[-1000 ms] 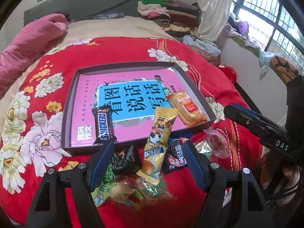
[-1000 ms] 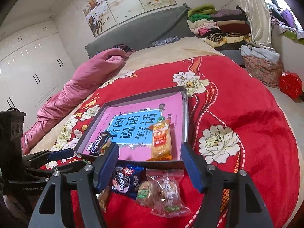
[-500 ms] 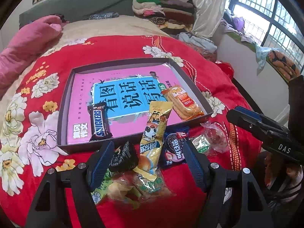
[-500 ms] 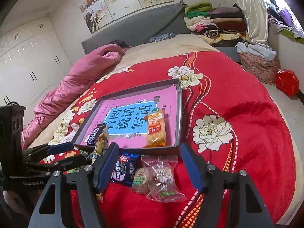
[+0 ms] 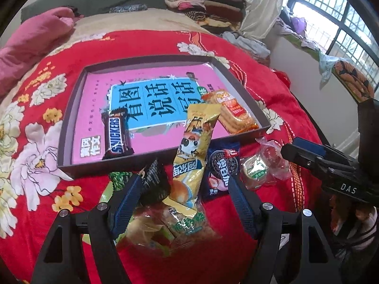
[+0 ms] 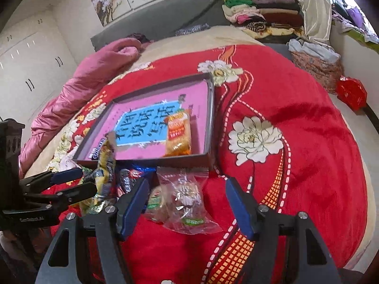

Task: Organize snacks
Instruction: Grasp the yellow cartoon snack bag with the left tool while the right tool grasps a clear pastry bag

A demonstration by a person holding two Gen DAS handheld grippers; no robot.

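Both tools, left tool (image 5: 184, 196) and right tool (image 6: 187, 198), hang released over loose snacks (image 5: 189, 156) heaped beside the tray (image 5: 71, 127), ready for sorting.

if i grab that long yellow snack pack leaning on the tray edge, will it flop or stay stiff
The yellow pack will probably sag: it looks like a thin, puffy wrapper draped over the tray wall. Likely light, so it should lift easily. Its glossy film may slip between the fingers, and the soft contents could squash under a hard squeeze.

red floral blanket (image 6: 296, 123), pink quilt (image 6: 99, 71), perhaps folded clothes (image 6: 258, 11).
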